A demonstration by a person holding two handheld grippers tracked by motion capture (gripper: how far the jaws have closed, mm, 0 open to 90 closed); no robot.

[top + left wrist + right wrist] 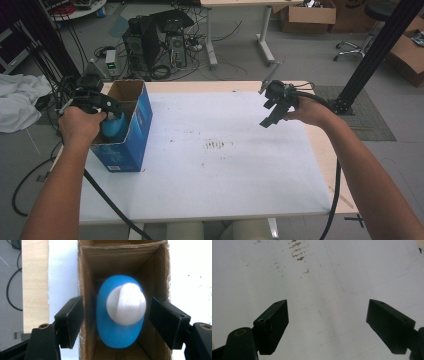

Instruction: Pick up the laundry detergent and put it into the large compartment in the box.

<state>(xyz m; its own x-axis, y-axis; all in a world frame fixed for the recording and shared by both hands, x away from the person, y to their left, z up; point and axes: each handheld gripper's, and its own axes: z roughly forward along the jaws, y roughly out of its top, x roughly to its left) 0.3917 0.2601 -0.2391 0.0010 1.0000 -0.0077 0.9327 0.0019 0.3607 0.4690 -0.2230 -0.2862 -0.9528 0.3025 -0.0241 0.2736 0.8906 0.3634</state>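
My left gripper (116, 322) hangs spread over the blue box (131, 131) at the table's left edge; its view reveals the blue bottle (120, 315) inside. My right gripper (332, 327), spread, faces bare white tabletop (342, 270).

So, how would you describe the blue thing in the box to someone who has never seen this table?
Find the white table, then the open blue cardboard box at its left edge. Inside sits a blue bottle with a round white cap, the one smooth, rounded thing there.

No legible text: faint white print on the blue box (121, 162), too small to read.
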